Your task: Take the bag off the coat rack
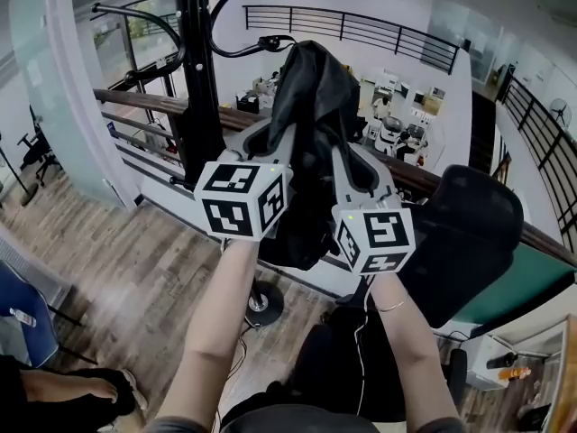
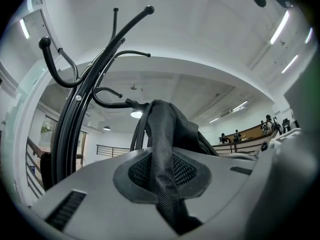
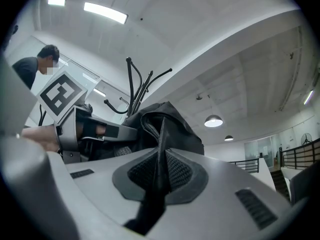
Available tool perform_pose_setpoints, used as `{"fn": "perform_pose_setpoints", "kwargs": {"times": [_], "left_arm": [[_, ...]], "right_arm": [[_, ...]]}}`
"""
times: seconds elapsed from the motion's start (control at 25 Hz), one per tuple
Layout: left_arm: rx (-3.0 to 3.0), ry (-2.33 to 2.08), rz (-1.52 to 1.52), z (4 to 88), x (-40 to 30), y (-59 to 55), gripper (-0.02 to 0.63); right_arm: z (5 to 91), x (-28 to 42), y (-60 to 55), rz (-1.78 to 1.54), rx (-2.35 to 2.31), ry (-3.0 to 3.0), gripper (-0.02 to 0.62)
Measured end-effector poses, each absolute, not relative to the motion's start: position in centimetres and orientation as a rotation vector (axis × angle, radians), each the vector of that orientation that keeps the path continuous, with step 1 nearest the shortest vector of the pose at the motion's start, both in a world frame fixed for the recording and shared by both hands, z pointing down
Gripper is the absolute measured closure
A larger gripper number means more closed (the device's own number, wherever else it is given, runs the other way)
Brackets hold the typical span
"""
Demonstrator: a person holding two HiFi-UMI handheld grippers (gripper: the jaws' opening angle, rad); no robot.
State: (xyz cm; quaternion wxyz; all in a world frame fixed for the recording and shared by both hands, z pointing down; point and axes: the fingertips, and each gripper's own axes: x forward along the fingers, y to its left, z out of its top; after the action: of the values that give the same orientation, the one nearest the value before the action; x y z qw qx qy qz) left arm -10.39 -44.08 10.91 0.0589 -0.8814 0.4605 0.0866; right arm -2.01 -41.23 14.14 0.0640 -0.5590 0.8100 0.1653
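Observation:
A black bag [image 1: 311, 97] hangs in front of me, its top close to the tip of a curved hook arm [image 1: 257, 45] of the black coat rack [image 1: 194, 70]. I cannot tell whether it still rests on the hook. My left gripper [image 1: 287, 142] is shut on a mesh strap of the bag [image 2: 160, 149], which runs down between its pads. My right gripper [image 1: 338, 156] is shut on a thin black fold of the bag [image 3: 161, 149]. Both grippers hold the bag from below, side by side. The rack's hooks [image 2: 65, 79] rise to the left of the bag.
A black office chair [image 1: 469, 233] stands at the right, close to my right arm. A wood-topped railing [image 1: 135, 102] runs behind the rack. A round black base [image 1: 261, 305] sits on the wooden floor below. A person's hand rests at the lower left [image 1: 86, 391].

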Motion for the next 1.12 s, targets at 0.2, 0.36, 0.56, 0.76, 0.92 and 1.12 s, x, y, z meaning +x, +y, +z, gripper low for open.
{"fn": "perform_pose_setpoints", "kwargs": {"times": [0.2, 0.36, 0.56, 0.76, 0.92, 1.12], "left_arm": [[-2.69, 1.371, 0.269, 11.0, -9.5, -43.6, 0.545], [-2.691, 1.35, 0.265, 10.7, -9.2, -42.9, 0.545], [-2.698, 1.303, 0.245, 10.4, -8.1, -42.0, 0.545], [-2.741, 1.247, 0.243, 11.0, -6.8, -40.9, 0.545], [-2.799, 1.184, 0.242, 12.3, -5.3, -39.8, 0.545], [-2.872, 1.094, 0.229, 14.0, -3.0, -38.2, 0.545]], "right_arm": [[14.1, -1.2, -40.6, 0.497, -1.712, 2.436, 0.563], [13.9, -1.0, -39.9, 0.5, -1.725, 2.429, 0.563], [13.9, -0.3, -38.7, 0.5, -1.76, 2.407, 0.563], [14.4, 0.8, -37.3, 0.485, -1.821, 2.386, 0.563], [15.6, 2.1, -35.6, 0.461, -1.893, 2.362, 0.563], [17.1, 4.1, -33.4, 0.421, -1.994, 2.315, 0.563]]}}
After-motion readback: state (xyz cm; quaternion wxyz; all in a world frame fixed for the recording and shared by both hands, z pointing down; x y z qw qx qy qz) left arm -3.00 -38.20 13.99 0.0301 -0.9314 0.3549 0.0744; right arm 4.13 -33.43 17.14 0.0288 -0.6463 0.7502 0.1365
